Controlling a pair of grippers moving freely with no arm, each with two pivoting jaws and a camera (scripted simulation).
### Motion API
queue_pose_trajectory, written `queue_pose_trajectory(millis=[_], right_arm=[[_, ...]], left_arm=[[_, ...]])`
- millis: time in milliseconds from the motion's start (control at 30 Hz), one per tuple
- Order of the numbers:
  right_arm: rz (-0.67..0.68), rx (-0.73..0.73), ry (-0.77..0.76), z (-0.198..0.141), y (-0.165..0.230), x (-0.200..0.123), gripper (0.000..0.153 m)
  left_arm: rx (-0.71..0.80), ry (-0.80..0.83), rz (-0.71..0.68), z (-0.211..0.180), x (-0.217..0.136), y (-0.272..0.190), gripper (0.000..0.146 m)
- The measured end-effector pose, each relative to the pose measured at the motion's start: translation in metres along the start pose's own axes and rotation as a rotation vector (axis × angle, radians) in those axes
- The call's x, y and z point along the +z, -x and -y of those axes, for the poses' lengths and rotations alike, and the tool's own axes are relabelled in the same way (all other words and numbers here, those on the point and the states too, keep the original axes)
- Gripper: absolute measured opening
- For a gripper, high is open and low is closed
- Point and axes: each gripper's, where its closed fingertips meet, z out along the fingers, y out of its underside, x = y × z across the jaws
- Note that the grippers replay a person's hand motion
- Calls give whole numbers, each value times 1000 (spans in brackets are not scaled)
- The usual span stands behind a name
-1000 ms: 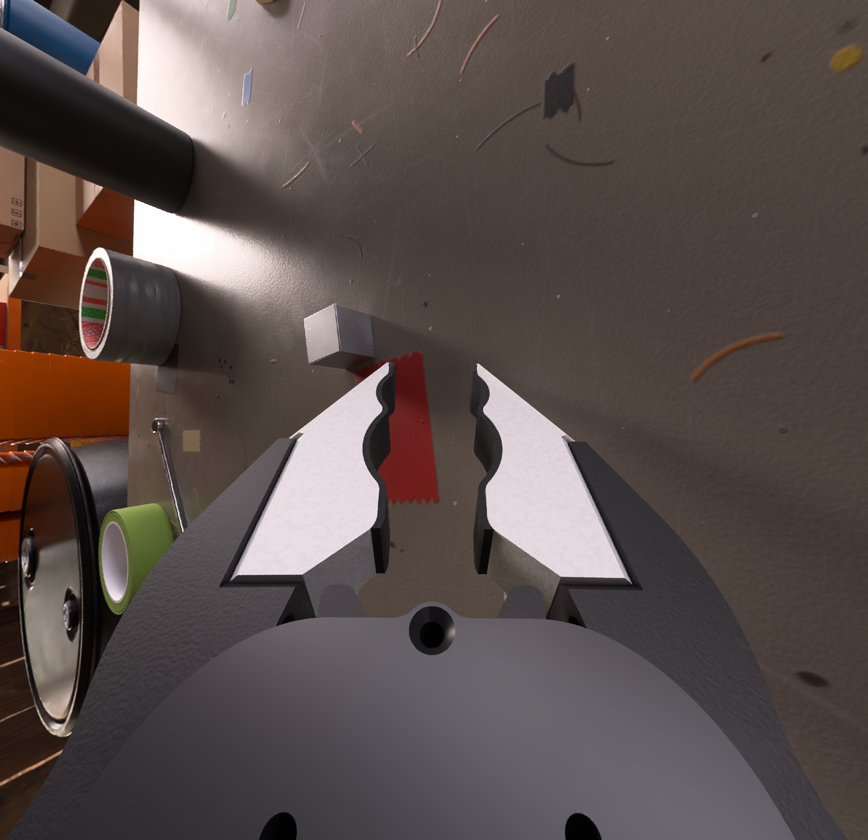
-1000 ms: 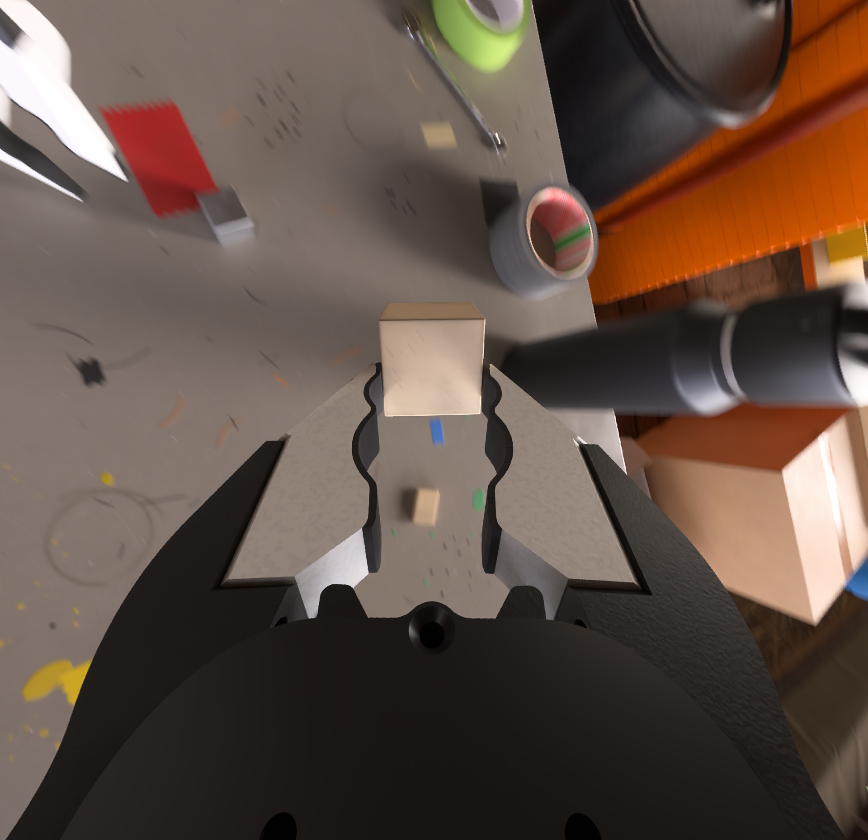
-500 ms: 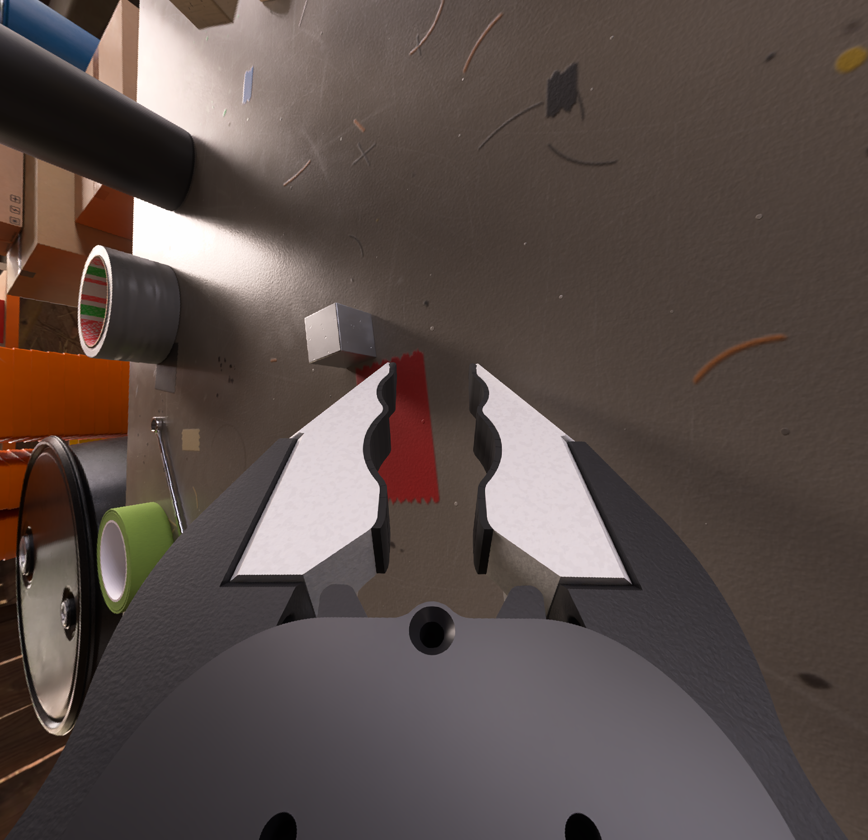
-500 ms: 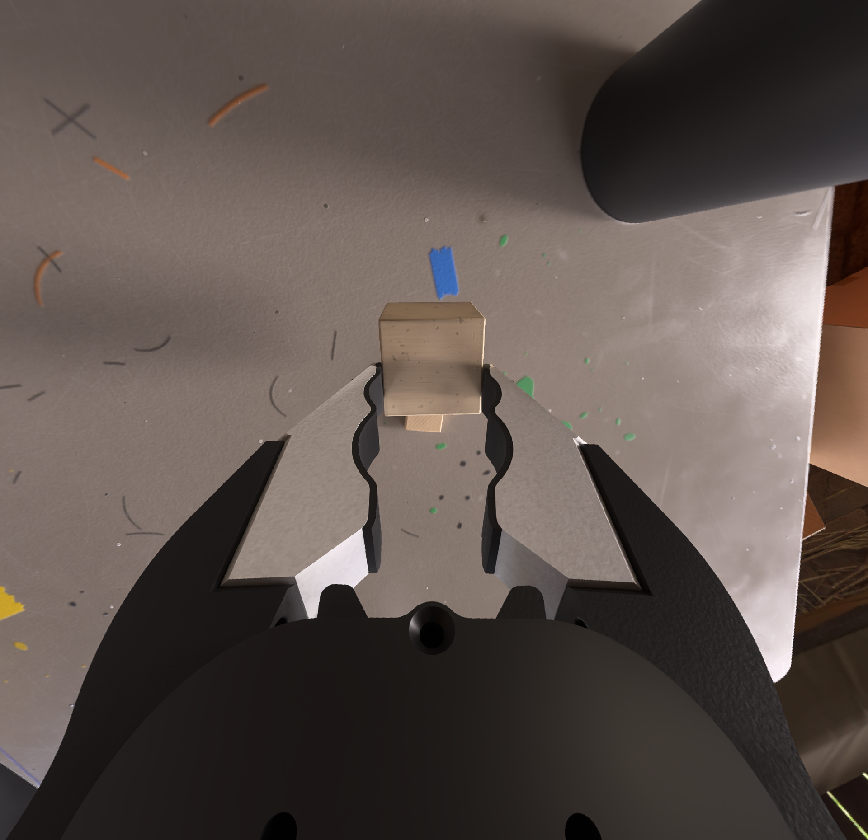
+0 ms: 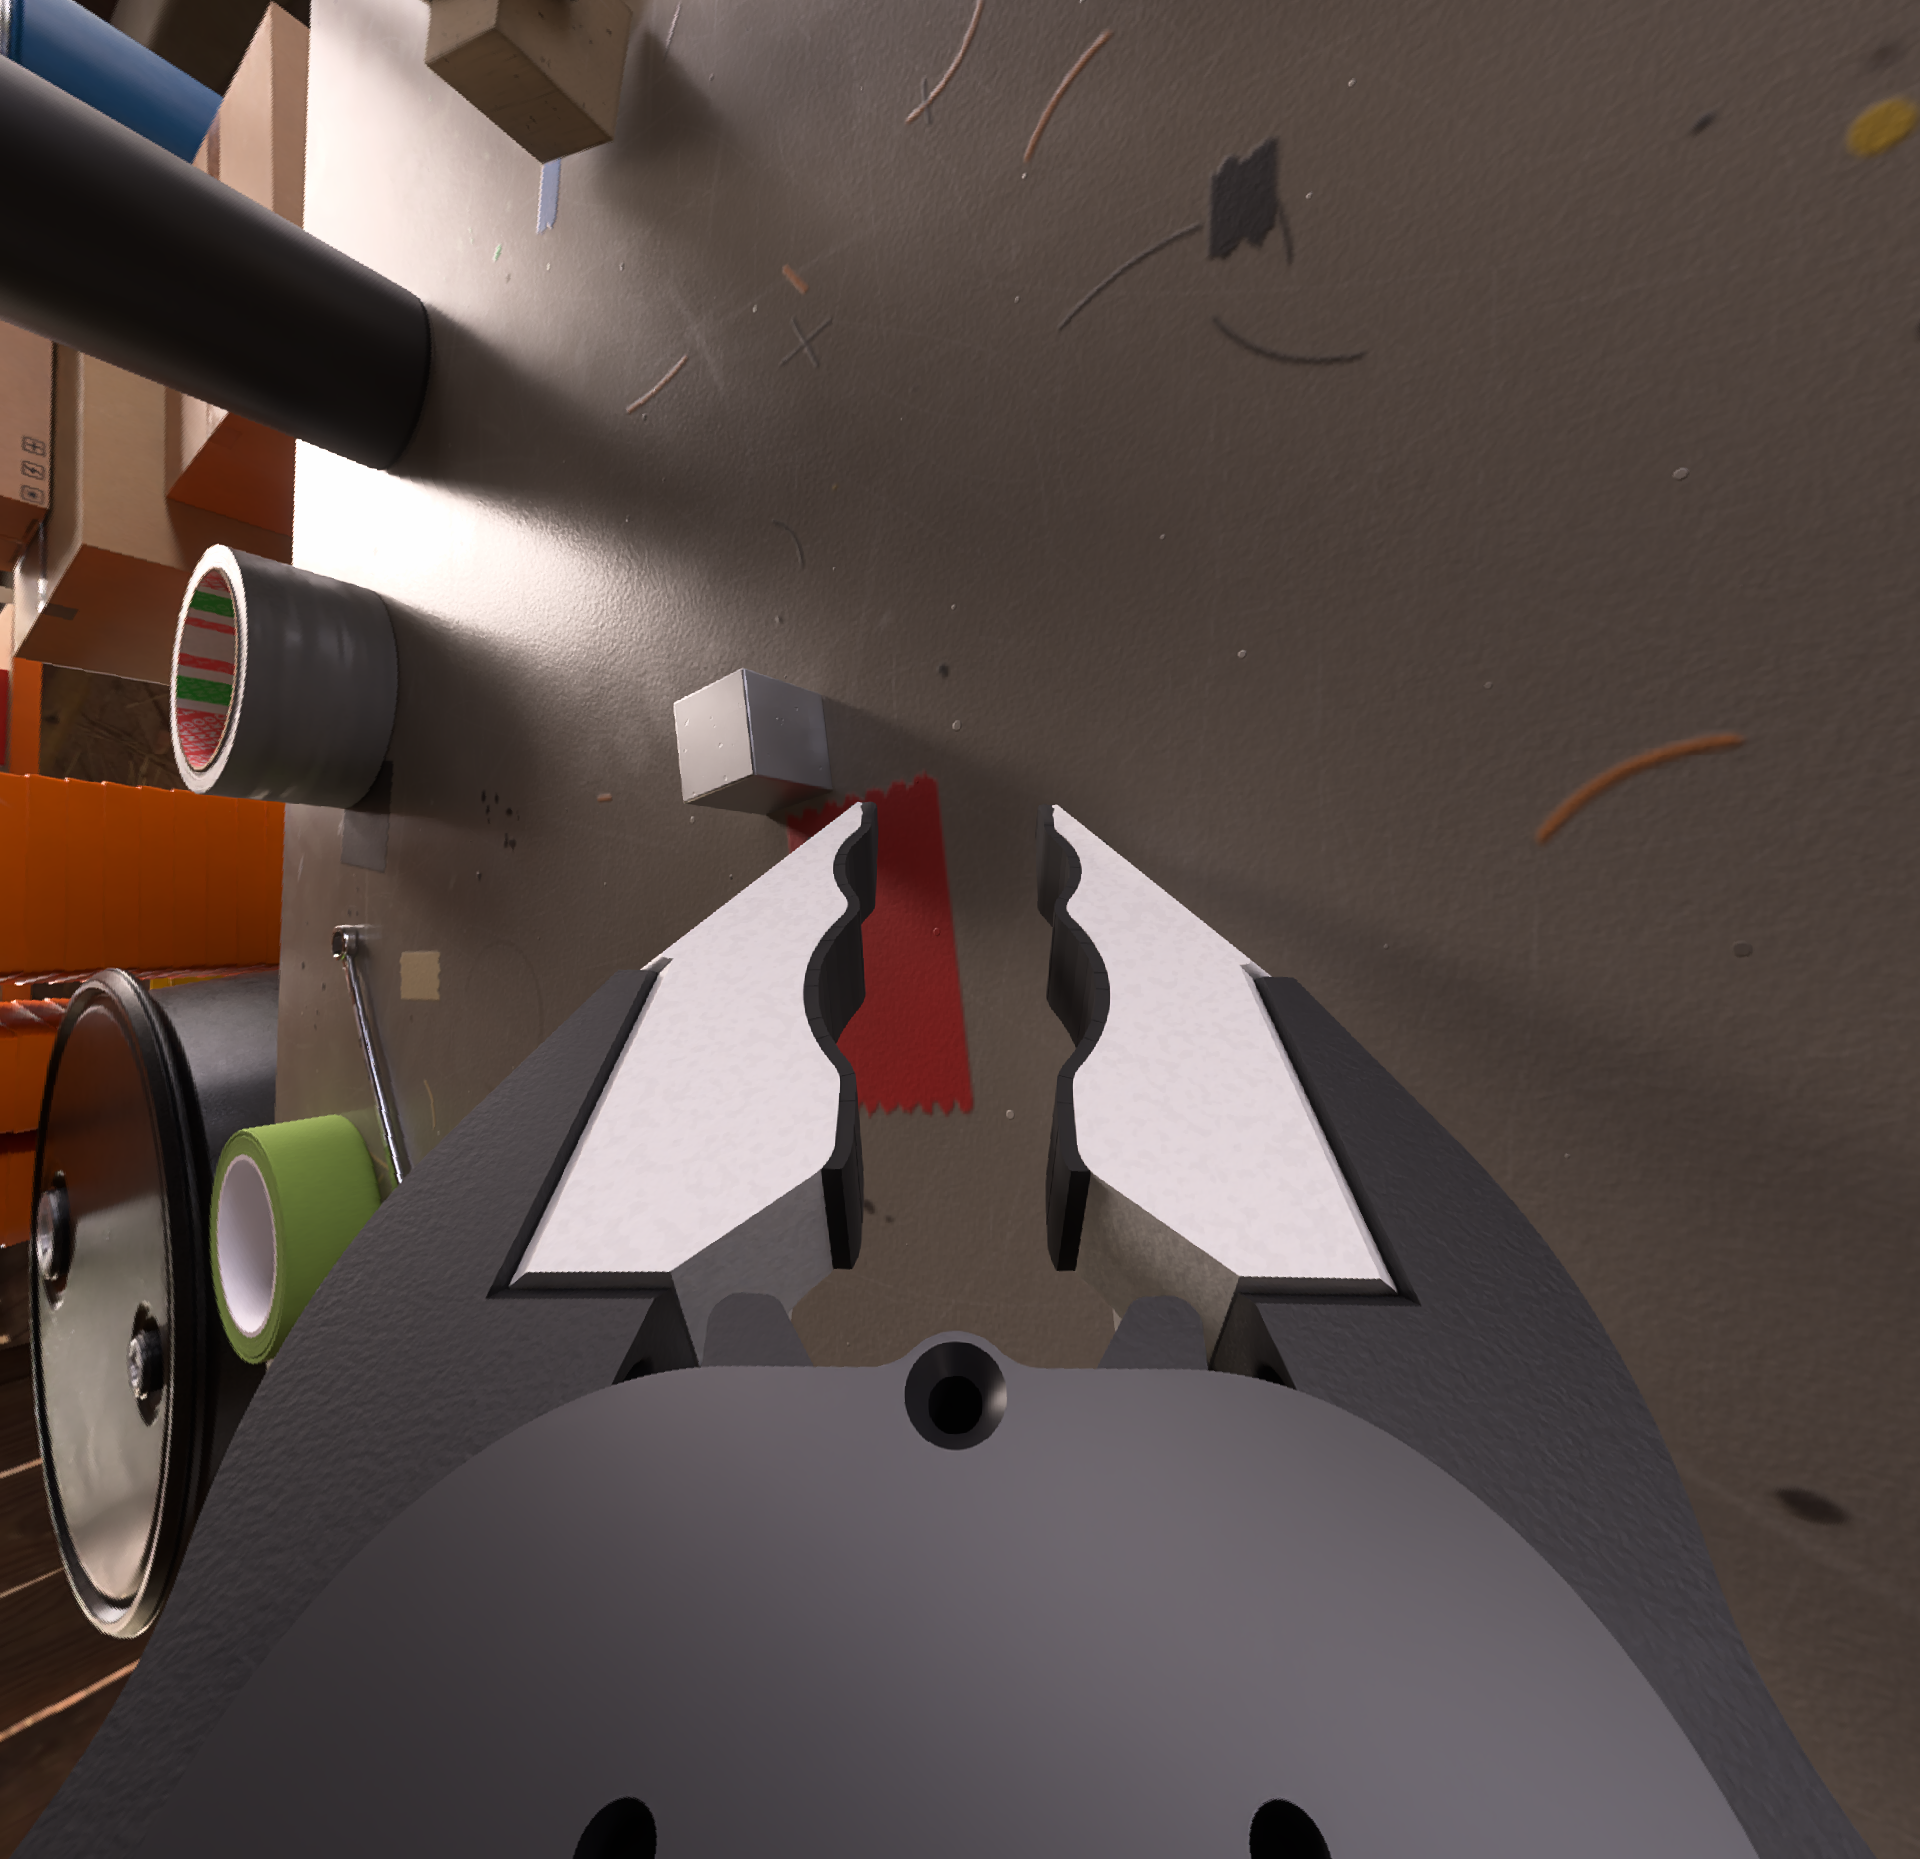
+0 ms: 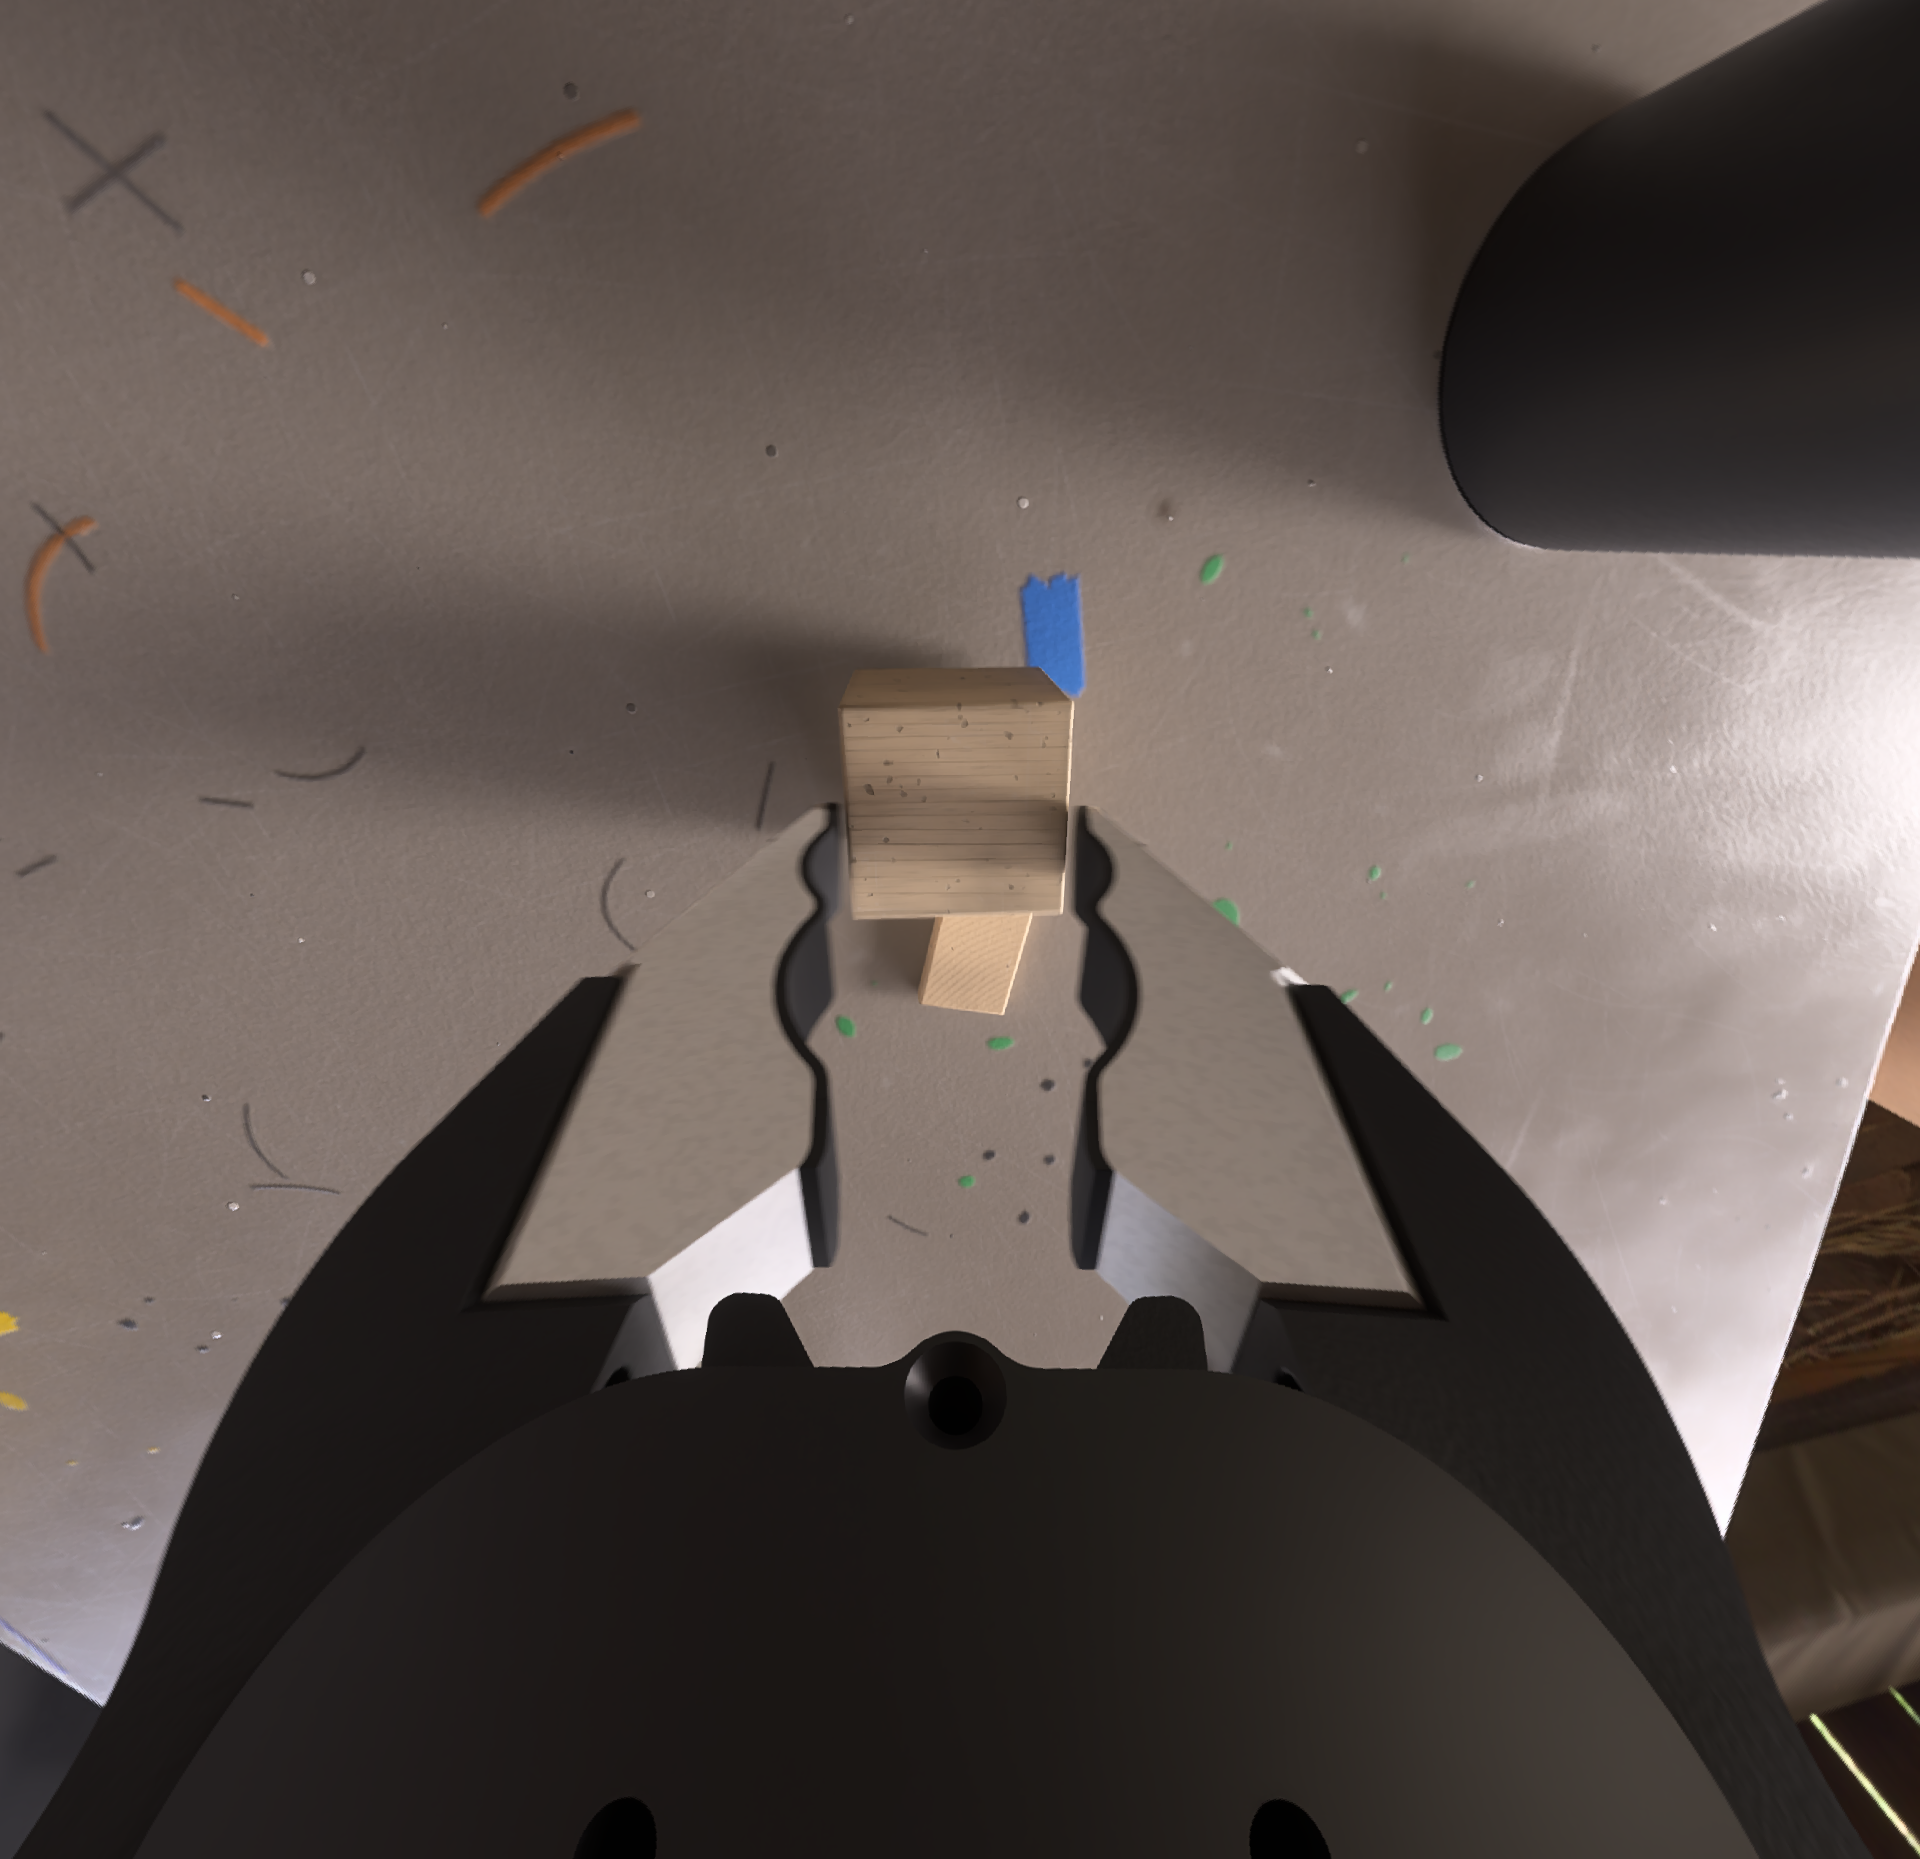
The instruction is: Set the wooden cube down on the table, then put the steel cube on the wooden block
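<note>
The wooden cube (image 6: 956, 770) is pinched between the fingertips of my right gripper (image 6: 956, 822), low over the grey table (image 6: 520, 562); I cannot tell whether it touches. The cube also shows at the top left of the left wrist view (image 5: 530, 43), with the right gripper's fingers on it at the frame edge. The steel cube (image 5: 750, 739) sits on the table just ahead and left of my left gripper (image 5: 956, 817), which is open and empty over a red tape patch (image 5: 909, 936).
A black tube (image 5: 208, 282) (image 6: 1683, 303) juts over the table near the wooden cube. A grey tape roll (image 5: 281, 677), a green tape roll (image 5: 281, 1227), a wrench (image 5: 364, 1040) and a black drum (image 5: 104, 1290) line the table edge. Blue tape (image 6: 1055, 630) lies beyond the cube.
My right gripper has swung round and come down toward the table with the wooden cube, which has now entered the left wrist view. My left gripper has stayed put.
</note>
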Motion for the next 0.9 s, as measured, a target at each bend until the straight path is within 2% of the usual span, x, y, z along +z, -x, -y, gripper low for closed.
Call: queue_pose_trajectory(millis=[67, 100, 200, 267, 367, 467, 533, 633, 767, 900], right_arm=[[-26, 18, 19, -3, -3, -6, 70], [-47, 34, 39, -7, -6, -11, 74], [-151, 140, 59, -16, -17, -44, 75], [-253, 174, -28, -4, -20, -77, 71], [-349, 87, -179, 41, -1, -120, 69], [-304, -112, -321, 109, 48, -133, 67], [-247, -242, -345, 147, 83, -120, 66], [-164, -373, -296, 186, 120, -76, 66], [-159, -431, -157, 199, 132, -20, 61], [-143, -432, -139, 203, 134, 6, 52]], left_arm=[[1, 1, 0, 0, 0, 0, 30], [1, 2, 1, 0, 0, 0, 30], [2, 4, 1, 0, 0, 0, 30], [2, 1, 1, 0, 0, 0, 30], [0, -5, -2, 1, 1, 0, 30], [1, -5, 0, 2, 2, 1, 29], [2, -3, 2, 1, 2, 0, 29], [-7, -2, -5, 1, 1, 0, 28], [-11, -1, -7, 1, 1, 0, 28], [-5, -4, -8, 2, 1, 0, 25]])
